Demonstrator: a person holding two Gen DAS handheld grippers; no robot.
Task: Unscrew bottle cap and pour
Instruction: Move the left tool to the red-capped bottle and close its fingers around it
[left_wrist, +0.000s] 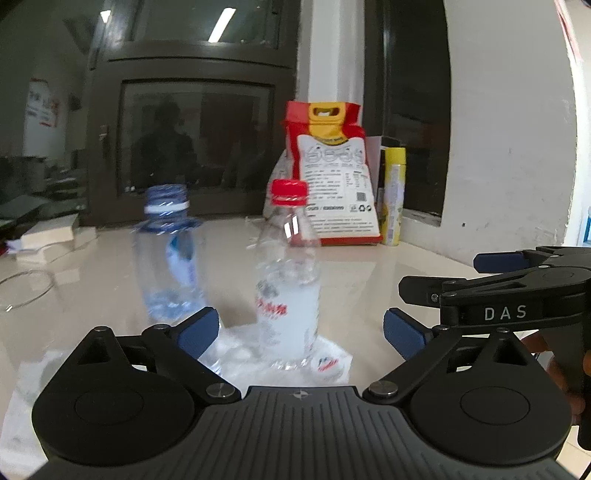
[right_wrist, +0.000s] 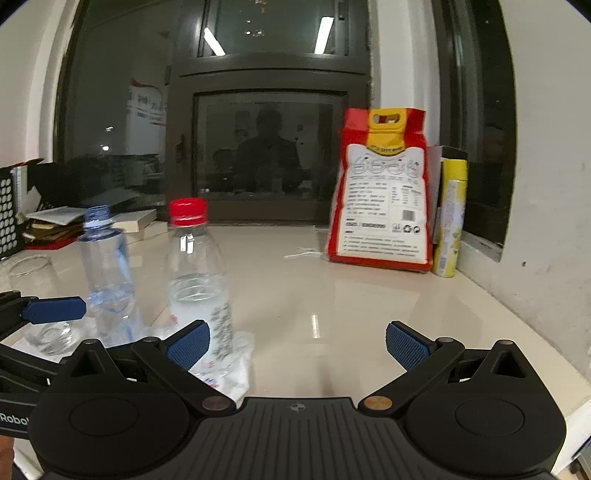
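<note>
Your left gripper (left_wrist: 301, 332) fills the bottom of its own view, jaws spread wide and holding nothing, with the red-capped bottle (left_wrist: 288, 288) standing upright on the pale table (left_wrist: 388, 273) in the gap ahead of the blue pads (left_wrist: 197, 332). That bottle is about half full of clear water, its red cap (left_wrist: 289, 192) seated on the neck, and it rests on a crumpled white wrapper (left_wrist: 325, 360). Your right gripper (right_wrist: 297, 343) is likewise spread and empty, hanging just to the right of the same bottle, whose base sits near its left pad. To the left of the capped bottle stands a second, blue-labelled bottle (right_wrist: 107, 273), its neck open and no cap on it; it looks nearly empty, though blur makes the level hard to read. A clear glass (right_wrist: 35, 295) sits further left, partly behind the tip of your other tool. At the back of the table a red and white bag (right_wrist: 382, 192) leans by the window (right_wrist: 269, 147), with a yellow spray can (right_wrist: 450, 221) just beside it. As for progress, you appear to be at the very start: the cap is not yet touched, neither claw has closed on anything, and no pour has begun. What remains is everything, by the look of it: steadying the body, twisting the cap off, and tipping the water into a receiver, likely the glass or the open bottle.
</note>
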